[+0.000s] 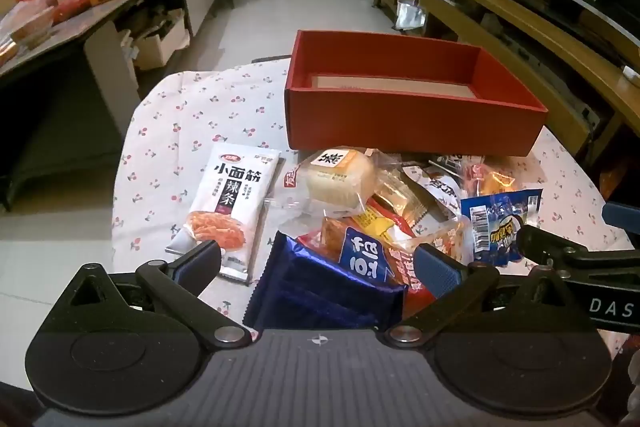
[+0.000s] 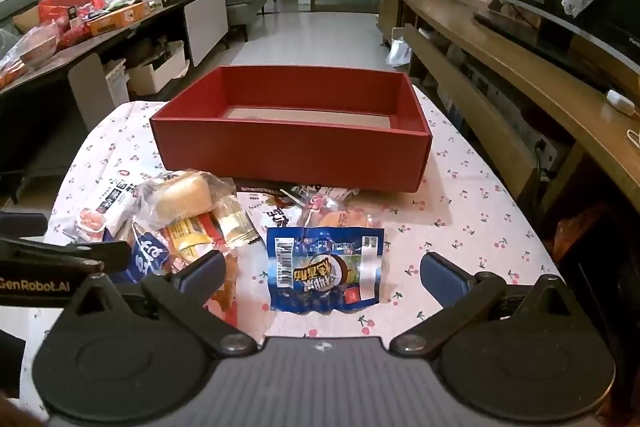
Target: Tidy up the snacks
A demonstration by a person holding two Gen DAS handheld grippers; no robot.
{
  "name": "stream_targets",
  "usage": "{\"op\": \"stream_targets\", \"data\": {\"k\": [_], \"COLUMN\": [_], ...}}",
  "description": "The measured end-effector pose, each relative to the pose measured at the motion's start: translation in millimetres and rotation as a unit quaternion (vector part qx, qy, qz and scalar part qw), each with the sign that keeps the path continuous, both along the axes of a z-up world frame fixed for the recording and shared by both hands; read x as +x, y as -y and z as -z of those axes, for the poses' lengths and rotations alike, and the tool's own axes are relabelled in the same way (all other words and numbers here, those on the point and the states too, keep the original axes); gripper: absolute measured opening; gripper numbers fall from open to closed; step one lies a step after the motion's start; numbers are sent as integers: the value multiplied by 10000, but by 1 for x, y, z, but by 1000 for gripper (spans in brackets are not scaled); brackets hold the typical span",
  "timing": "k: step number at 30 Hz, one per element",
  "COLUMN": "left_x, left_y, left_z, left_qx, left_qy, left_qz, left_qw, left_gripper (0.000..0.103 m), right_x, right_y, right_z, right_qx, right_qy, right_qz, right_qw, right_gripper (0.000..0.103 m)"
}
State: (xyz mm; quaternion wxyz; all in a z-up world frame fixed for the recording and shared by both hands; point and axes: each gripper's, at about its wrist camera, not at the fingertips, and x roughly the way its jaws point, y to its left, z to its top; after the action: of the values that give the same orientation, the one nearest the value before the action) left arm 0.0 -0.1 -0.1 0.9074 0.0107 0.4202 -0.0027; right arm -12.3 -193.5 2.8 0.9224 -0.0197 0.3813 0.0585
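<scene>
While both tongs gape (empty), the blue packet (image 2: 325, 269) lies between the right tongs (image 2: 322, 273).

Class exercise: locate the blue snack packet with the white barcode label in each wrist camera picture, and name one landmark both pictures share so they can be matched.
Left wrist view: the blue barcode packet lies at the right end of the snack pile, partly behind the right gripper.
Right wrist view: the packet lies low in the centre, between the open fingers.
Shared landmark: the red box behind the pile.
</scene>
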Motion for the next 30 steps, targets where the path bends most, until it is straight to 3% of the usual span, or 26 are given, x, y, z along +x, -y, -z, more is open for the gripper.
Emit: {"op": "stream_targets", "data": {"k": [30], "left_x": [-1], "left_y": [-1], "left_z": [8], "left_qx": [-44], "left_qy": [-302], "left_qz": [-122], "left_qw": [9995], "left_gripper": [103], "right_x": [1], "right_y": [-3], "right_z": [6], "right_qx": [-112], "right_qy": [-141], "right_qz": [-48], "right_qw": [9998], "right_gripper": [103]}}
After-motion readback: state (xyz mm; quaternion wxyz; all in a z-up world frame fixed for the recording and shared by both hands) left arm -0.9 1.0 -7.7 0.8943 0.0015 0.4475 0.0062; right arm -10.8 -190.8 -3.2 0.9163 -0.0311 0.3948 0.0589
